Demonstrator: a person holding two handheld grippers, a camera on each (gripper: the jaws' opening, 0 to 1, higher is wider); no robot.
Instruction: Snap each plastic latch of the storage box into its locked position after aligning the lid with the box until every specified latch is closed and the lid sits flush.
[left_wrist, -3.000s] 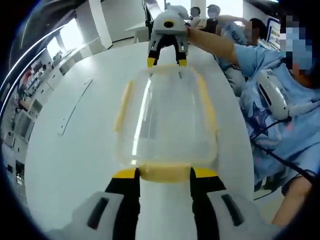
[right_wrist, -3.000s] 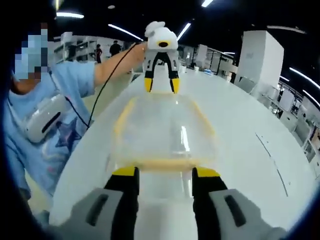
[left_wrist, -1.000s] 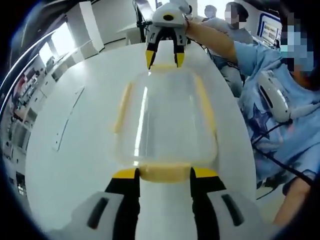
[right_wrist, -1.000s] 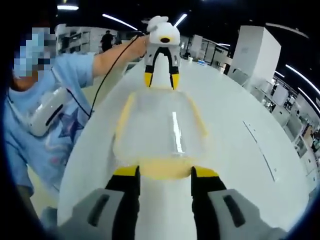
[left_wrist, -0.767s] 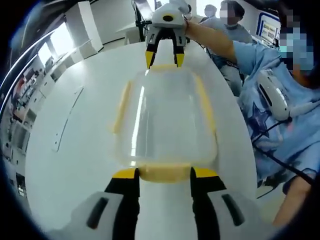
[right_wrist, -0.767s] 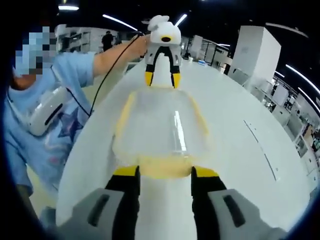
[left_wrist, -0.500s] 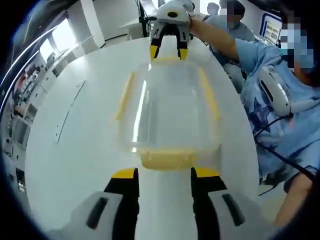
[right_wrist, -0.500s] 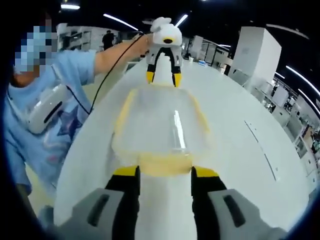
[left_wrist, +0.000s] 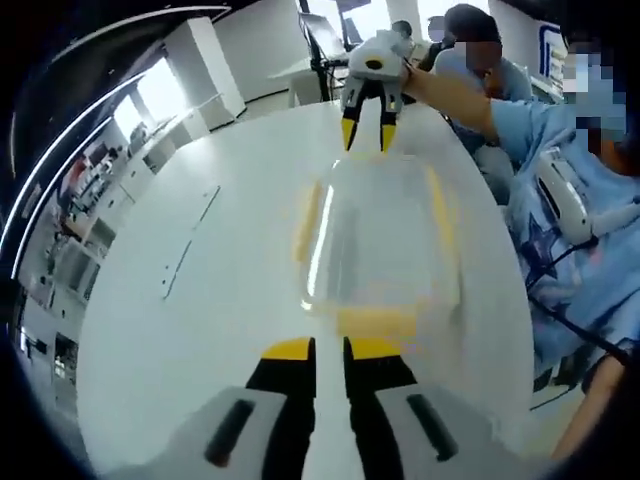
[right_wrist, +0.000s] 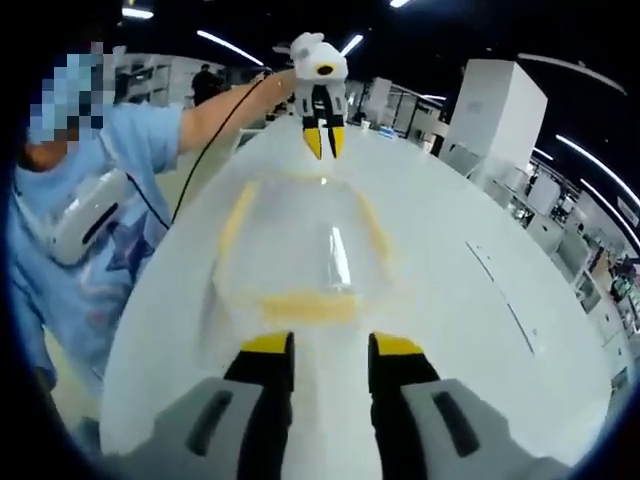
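The left gripper (left_wrist: 328, 349) has its jaws nearly closed on nothing, just short of the box's (left_wrist: 378, 245) near yellow latch (left_wrist: 376, 322). The right gripper (right_wrist: 330, 345), jaws slightly apart and empty, sits opposite, by the far latch (right_wrist: 297, 305). The box lies between them on a white table (left_wrist: 190, 300).

My left gripper (left_wrist: 330, 350) has black jaws with yellow tips on a pale grey body with dark slots; my right gripper (right_wrist: 318, 345) is built alike. I wear a light blue star-printed shirt (left_wrist: 590, 250), a white device (left_wrist: 562, 198) and a black cable (right_wrist: 205, 155).
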